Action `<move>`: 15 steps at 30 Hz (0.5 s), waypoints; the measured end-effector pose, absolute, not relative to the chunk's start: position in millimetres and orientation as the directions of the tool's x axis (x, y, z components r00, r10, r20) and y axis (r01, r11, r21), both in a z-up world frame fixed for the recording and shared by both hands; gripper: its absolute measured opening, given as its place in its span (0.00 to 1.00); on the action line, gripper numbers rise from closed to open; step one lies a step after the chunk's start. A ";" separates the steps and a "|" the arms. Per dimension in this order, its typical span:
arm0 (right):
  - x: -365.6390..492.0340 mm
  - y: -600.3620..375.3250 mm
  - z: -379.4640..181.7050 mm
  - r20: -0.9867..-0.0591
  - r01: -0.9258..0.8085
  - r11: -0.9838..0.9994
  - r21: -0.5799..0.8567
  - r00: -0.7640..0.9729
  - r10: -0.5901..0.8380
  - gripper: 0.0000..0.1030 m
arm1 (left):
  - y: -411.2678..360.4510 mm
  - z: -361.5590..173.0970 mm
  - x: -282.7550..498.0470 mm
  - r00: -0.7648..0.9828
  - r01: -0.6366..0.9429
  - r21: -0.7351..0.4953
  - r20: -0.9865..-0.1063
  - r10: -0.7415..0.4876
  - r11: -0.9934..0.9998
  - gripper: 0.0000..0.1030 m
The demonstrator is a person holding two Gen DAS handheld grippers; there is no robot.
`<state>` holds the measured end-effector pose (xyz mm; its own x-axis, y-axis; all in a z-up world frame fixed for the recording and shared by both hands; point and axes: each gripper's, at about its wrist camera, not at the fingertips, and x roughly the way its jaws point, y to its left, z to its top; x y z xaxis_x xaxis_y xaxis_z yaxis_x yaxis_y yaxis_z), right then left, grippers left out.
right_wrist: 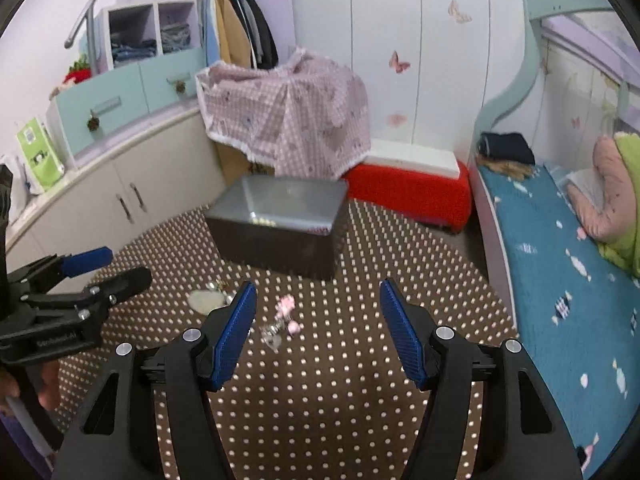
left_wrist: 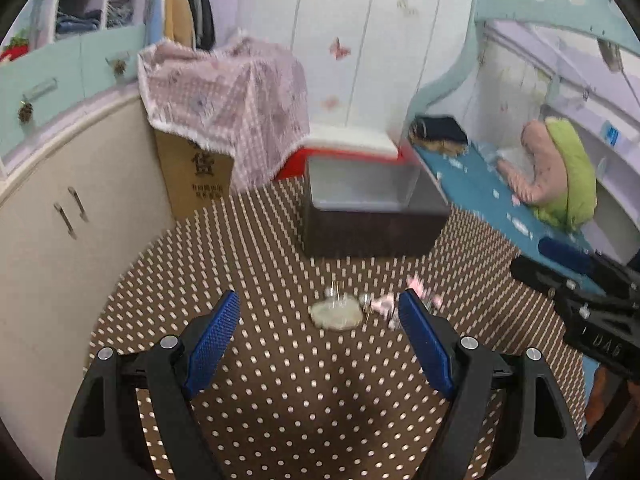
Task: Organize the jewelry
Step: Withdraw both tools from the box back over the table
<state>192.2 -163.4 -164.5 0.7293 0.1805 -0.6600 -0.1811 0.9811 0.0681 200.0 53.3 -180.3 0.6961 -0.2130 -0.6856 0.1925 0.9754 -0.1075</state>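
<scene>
2 grippers (left_wrist: 320,312) (right_wrist: 318,304), 1 box (left_wrist: 372,216)

A: Floor?
B: Brown polka-dot rug (right_wrist: 320,400) with white dots covers it.

A: Back wall?
B: White wardrobe doors (right_wrist: 400,40) with pink butterfly stickers (right_wrist: 399,63). Red bench (right_wrist: 412,192) with a white top sits at their base.

A: Left side?
B: Curved cream cabinet (left_wrist: 60,200), mint drawers (right_wrist: 120,100) above it, open shelves (right_wrist: 152,32) with folded clothes, hanging coats (right_wrist: 236,28) beside. Cardboard box (left_wrist: 192,176) under a pink checked cloth (right_wrist: 288,116) stands near the cabinet's end.

A: Right side?
B: Bunk bed, mint frame (left_wrist: 520,12), blue blanket (right_wrist: 560,280), pink and green pillows (left_wrist: 560,172), dark folded clothes (right_wrist: 508,148) at the far end.

A: Light?
B: Even, indoor. Source not visible.
</scene>
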 end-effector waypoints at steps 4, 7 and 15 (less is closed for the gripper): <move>205.3 -164.9 -182.6 -0.688 -0.180 0.981 0.078 0.702 0.183 0.60 | 46.4 -207.3 211.6 0.645 0.216 -0.090 -0.734 -0.212 0.972 0.77; 213.0 -164.4 -194.8 -0.705 -0.179 0.980 0.082 0.684 0.184 0.60 | 41.5 -225.0 224.0 0.610 0.223 -0.073 -0.768 -0.197 0.972 0.77; 229.2 -166.9 -217.9 -0.734 -0.175 0.979 0.105 0.650 0.195 0.60 | 31.4 -242.6 245.7 0.580 0.234 -0.029 -0.798 -0.164 0.972 0.77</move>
<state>229.2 -166.9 -217.9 0.6503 0.1947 -0.7343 -0.1747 0.9790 0.1048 245.7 31.4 -242.6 0.5804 -0.1636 -0.7977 0.2336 0.9719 -0.0293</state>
